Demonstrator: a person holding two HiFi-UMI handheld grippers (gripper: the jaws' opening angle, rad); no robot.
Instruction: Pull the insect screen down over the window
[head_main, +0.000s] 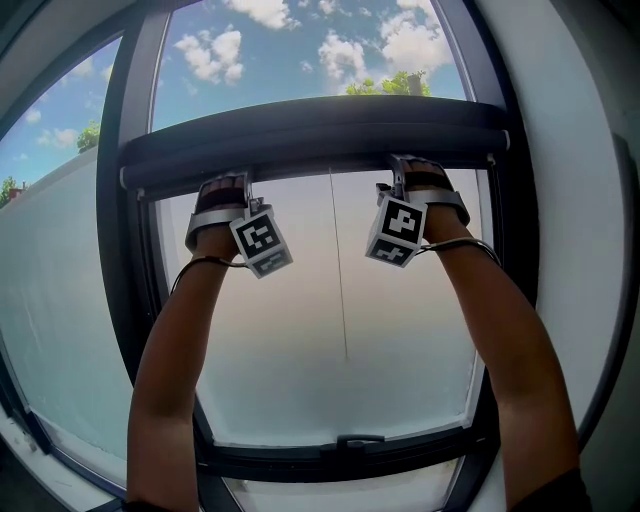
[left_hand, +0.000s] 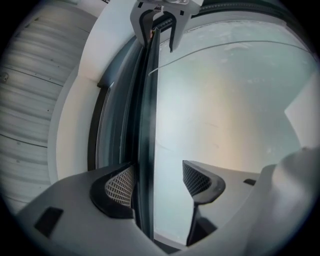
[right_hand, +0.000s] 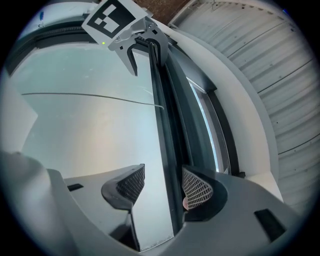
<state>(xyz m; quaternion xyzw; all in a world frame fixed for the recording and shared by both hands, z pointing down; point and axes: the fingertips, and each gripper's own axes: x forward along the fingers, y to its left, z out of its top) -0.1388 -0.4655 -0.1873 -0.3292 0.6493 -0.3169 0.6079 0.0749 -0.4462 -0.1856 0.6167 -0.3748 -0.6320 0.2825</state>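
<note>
The insect screen's dark pull bar (head_main: 320, 135) runs across the window about a third of the way down, with pale grey mesh (head_main: 290, 330) hanging below it. My left gripper (head_main: 228, 182) and right gripper (head_main: 415, 168) both reach up to the bar's lower edge. In the left gripper view the bar (left_hand: 145, 125) passes between the jaws of the left gripper (left_hand: 159, 177); one pad lies beside it and the other stands well off. The right gripper view shows the same: the bar (right_hand: 162, 115) sits inside the right gripper (right_hand: 162, 182) with a wide gap on one side. Both are open.
A thin pull cord (head_main: 340, 270) hangs from the bar's middle. The dark window frame (head_main: 125, 250) borders the screen, with a handle (head_main: 358, 441) on the bottom rail. Sky and treetops show above the bar. Ribbed ceiling panels (right_hand: 270, 75) lie overhead.
</note>
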